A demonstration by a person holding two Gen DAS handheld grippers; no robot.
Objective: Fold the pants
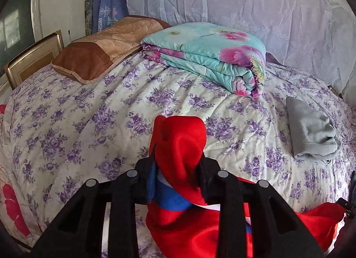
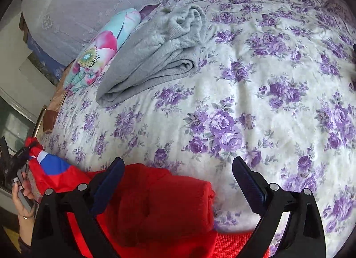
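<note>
The red pants with a blue and white stripe [image 1: 178,146] lie at the near edge of the bed with the white, purple-flowered quilt [image 1: 89,113]. One end of them is lifted: the left gripper [image 1: 176,162] has its two black fingers closed tight on a bunch of the red cloth, which stands up above the fingertips like a peak and hides the quilt just behind it. In the right wrist view this same pinched end [image 2: 35,146] shows far at the left, with the person's hand [image 2: 22,200] under it.

The right gripper [image 2: 178,173] stands wide open, and its fingers hold nothing. The thick red ribbed part of the pants [image 2: 164,200] lies below the gap between them, close to the left finger; I cannot tell if that finger touches the cloth.

Farther on the bed, well apart from the pants, rests a folded grey knitted garment [image 1: 311,133]. Just beside it, towards the wall, lies a folded turquoise blanket with pink flowers [image 1: 211,57]. Beside the blanket, at the golden headboard [image 1: 33,55], lies a brown and tan pillow [image 1: 106,46]. A pale lace curtain [image 1: 244,2] hangs behind all of them.
</note>
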